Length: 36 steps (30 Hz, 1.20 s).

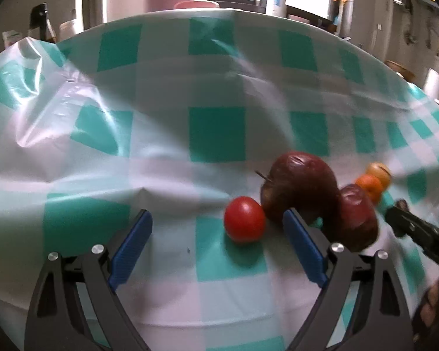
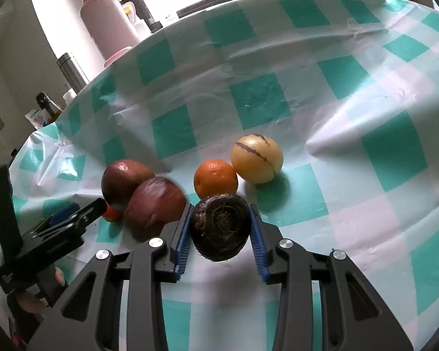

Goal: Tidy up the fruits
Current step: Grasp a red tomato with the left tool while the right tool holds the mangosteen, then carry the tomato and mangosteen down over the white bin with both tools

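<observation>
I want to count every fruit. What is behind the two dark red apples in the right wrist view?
A small red tomato peeks out behind the apples, mostly covered by them and the left gripper. Anything else there is hidden.

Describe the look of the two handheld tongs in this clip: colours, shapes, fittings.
Both the left tongs and the right tongs are matte black, with triangular cut-outs in their arms and round silver bolt heads at the pivots. Each finger carries a ribbed blue pad. No cables or sleeves show.
</observation>
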Each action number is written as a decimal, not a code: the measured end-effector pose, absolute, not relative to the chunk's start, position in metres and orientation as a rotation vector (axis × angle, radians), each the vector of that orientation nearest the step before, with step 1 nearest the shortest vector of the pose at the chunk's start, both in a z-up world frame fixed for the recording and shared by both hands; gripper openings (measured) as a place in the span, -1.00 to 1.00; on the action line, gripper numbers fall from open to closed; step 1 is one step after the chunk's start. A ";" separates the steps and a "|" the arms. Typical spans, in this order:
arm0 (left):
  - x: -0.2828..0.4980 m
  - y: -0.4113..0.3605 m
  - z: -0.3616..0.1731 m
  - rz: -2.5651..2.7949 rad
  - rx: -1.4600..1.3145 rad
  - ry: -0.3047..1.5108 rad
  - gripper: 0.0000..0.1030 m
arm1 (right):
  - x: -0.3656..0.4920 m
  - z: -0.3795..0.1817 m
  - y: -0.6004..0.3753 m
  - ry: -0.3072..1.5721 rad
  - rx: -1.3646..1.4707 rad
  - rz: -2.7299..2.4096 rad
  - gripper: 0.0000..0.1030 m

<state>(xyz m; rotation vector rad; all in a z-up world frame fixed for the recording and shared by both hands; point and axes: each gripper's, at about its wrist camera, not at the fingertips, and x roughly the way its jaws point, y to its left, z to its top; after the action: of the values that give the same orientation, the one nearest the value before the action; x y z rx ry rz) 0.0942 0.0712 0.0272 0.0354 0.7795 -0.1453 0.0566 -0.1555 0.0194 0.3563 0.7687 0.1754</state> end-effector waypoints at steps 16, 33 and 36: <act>0.121 0.044 0.006 -0.244 0.184 0.879 -0.33 | 0.057 0.018 -0.154 0.781 0.345 0.184 -0.27; 0.067 0.077 0.025 -0.102 0.029 0.725 -0.35 | 0.059 0.010 -0.170 0.751 0.454 0.224 -0.27; 0.049 0.092 0.031 -0.067 -0.035 0.692 -0.35 | 0.058 0.012 -0.171 0.741 0.461 0.234 -0.27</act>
<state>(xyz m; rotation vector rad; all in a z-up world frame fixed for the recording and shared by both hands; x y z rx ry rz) 0.0487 0.0919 0.0315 -0.0349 0.6924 -0.0668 0.0577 -0.1711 0.0121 0.4612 0.7413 0.2342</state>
